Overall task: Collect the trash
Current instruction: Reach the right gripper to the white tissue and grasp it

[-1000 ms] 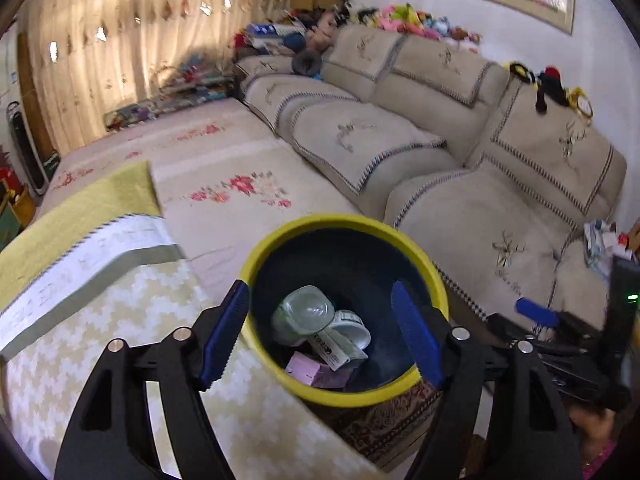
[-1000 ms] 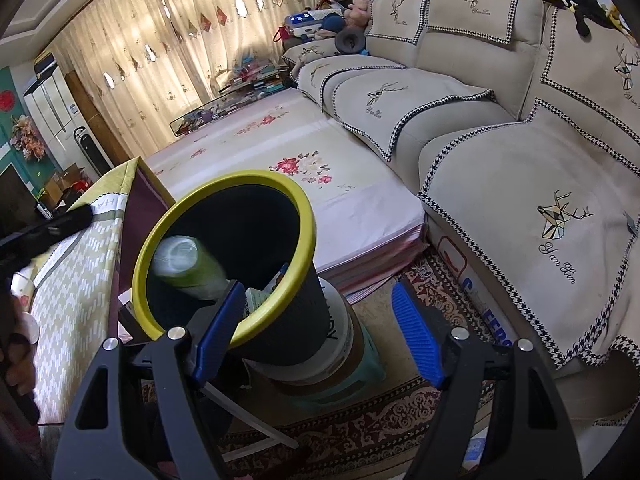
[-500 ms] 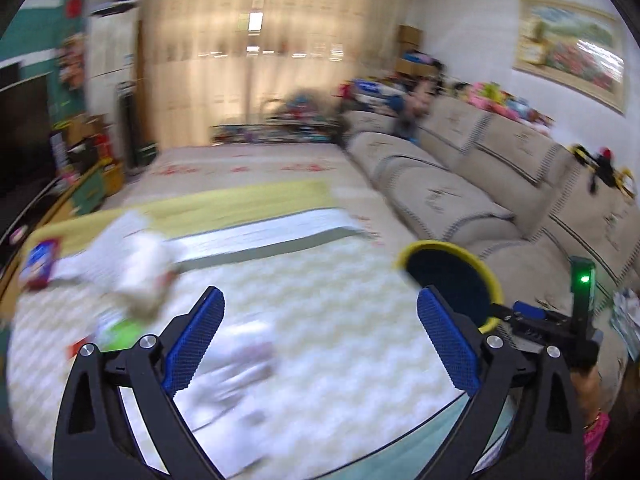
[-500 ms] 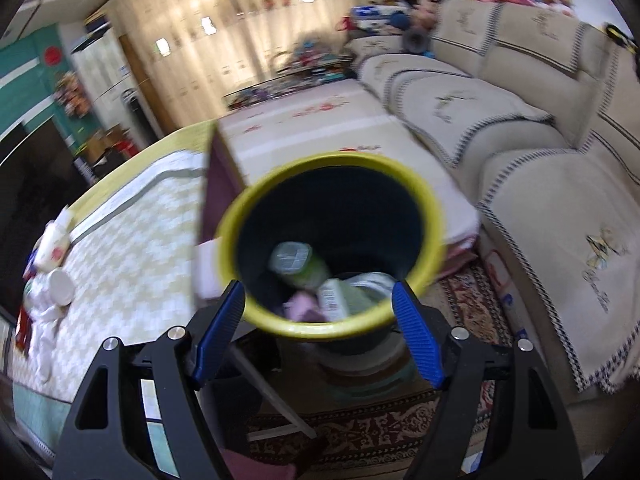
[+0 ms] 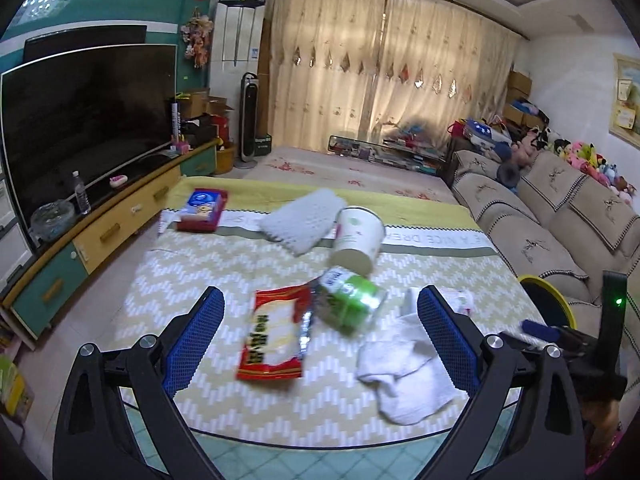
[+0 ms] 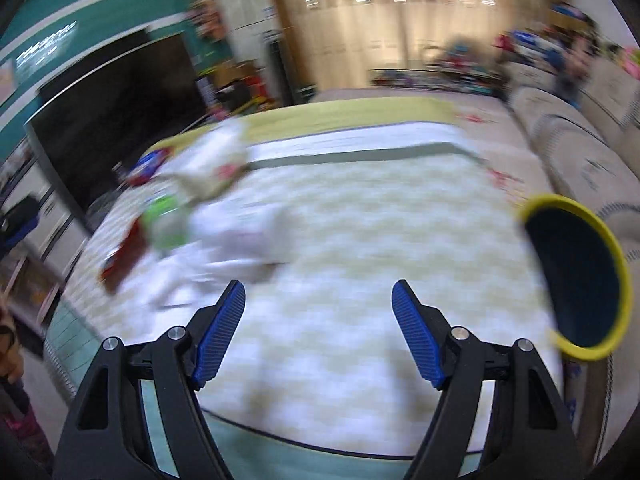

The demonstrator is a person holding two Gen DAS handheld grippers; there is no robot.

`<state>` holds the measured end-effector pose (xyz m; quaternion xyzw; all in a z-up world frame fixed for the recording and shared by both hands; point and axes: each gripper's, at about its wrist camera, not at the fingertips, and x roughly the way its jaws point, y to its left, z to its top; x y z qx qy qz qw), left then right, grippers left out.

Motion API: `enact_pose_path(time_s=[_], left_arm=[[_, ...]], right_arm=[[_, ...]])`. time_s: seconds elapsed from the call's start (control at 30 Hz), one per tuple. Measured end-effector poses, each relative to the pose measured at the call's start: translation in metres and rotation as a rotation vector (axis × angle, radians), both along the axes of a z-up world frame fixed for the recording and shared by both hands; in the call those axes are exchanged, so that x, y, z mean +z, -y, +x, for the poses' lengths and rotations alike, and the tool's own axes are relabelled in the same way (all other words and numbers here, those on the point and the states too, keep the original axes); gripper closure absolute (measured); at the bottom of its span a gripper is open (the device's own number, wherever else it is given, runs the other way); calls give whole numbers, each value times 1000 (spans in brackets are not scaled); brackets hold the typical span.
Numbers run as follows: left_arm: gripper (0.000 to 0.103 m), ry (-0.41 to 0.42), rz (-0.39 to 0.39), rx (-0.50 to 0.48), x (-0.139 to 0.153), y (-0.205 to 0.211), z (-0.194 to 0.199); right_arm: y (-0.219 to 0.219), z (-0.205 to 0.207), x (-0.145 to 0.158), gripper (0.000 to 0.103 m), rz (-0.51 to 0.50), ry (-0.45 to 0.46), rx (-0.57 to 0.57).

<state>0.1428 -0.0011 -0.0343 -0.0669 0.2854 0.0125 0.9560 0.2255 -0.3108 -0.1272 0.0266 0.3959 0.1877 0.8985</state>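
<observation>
Left wrist view is showing the left gripper (image 5: 320,332) hanging wide open and empty over the near part of the table (image 5: 208,264); its jaws have just been opening, with nothing pressed between the pads. Taking the red snack wrapper (image 5: 276,332) as the landmark: it is lying flat directly ahead of this claw, between the lines of the two fingers, its long axis running roughly away from the camera. Touching its far right corner, a green crushed bottle (image 5: 348,300) is lying on its side, tilted across. Beyond the bottle a paper cup (image 5: 358,238) is lying tipped over, mouth facing away from the camera. Right of the wrapper a crumpled white cloth (image 5: 404,372) is resting by the right finger. Far beyond it, a white mat (image 5: 304,220) and a red and blue box (image 5: 202,208) are sitting near the far edge.

Right wrist view is blurred; the right gripper (image 6: 318,332) is standing partly open with nothing in it, over bare tablecloth, and the wrapper is lying well off to its left. So the left hand is looking nearer to the wrapper, and a straight descent would probably suit it.

A yellow-rimmed bin (image 6: 576,276) is standing off the table's right edge, well right of the wrapper; its inside is showing only dark, so its contents cannot be told.
</observation>
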Motion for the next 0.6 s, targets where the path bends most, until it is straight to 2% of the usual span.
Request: enact_pose_path(time_s=[0.1, 0.2, 0.53, 0.6], left_arm=[[7, -4, -13, 3, -1, -4, 0], [7, -10, -26, 12, -7, -12, -3], [7, -37, -80, 33, -26, -31, -10], [7, -42, -82, 32, -27, -31, -9]], right_arm=[[-43, 5, -4, 31, -32, -12, 75], [-68, 9, -10, 31, -68, -28, 107], [-103, 23, -35, 28, -174, -65, 117], [-109, 23, -37, 32, -190, -54, 112]])
